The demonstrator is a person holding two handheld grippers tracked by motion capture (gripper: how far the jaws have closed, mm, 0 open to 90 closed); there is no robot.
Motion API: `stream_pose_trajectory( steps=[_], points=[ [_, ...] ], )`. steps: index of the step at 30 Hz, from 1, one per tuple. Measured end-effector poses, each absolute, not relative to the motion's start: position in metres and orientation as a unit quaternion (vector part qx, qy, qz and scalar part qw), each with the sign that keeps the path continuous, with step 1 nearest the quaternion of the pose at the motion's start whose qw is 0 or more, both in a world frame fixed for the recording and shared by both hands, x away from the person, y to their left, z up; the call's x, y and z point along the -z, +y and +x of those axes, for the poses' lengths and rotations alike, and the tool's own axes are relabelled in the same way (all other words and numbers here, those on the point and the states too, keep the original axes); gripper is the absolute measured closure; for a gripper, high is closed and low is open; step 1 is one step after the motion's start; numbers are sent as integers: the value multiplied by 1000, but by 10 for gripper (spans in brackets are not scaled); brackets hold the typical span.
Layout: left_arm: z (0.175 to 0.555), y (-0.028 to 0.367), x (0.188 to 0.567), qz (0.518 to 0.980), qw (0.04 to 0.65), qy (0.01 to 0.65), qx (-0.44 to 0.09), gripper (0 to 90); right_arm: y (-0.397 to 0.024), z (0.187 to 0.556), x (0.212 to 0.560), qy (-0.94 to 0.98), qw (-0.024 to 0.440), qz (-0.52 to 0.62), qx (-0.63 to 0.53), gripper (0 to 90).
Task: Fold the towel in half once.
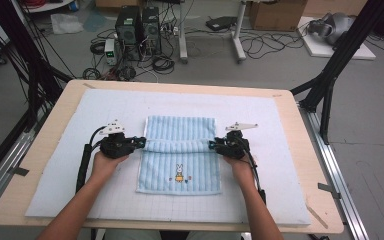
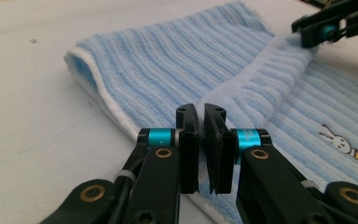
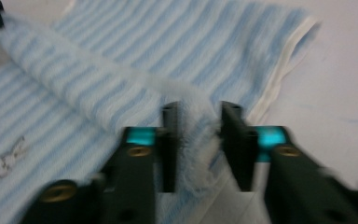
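Both tools, left [image 1: 141, 142] and right [image 1: 213, 145], clamped the towel's [image 1: 180, 172] folded edge; first fold half done, rest pending.

Person with two handheld grippers, forearms bare, no sleeves in sight.

Left gripper [image 1: 141, 142]: black body, grey three-cornered plate on top, thick black cable trailing back along the forearm. Right gripper [image 1: 213, 145]: same black build, same grey plate, black cable running down past the wrist. Close up, each has two flat black jaws on angled black link arms, a turquoise metal collar behind each jaw, brass-coloured rivets at the pivots, and a pale cable tie round the linkage. Left hand [image 1: 104, 163], right hand [image 1: 240, 166]: no gloves.
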State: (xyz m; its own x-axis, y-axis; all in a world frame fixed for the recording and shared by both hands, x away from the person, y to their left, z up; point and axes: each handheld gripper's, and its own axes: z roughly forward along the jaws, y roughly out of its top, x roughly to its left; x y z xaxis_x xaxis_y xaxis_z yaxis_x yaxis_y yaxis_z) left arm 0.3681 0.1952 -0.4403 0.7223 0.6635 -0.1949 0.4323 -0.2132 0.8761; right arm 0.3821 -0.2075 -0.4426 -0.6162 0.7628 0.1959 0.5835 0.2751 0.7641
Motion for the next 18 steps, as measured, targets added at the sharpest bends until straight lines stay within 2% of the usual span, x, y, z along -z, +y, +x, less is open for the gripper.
stream_pose_trajectory(
  steps=[3, 18],
  points=[
    [363, 196, 441, 765, 527, 357, -101, 840, -207, 378, 440, 799, 115, 410, -424, 855],
    [331, 200, 435, 760, 546, 344, -79, 841, -221, 334, 428, 797, 106, 391, -449, 852]
  ],
)
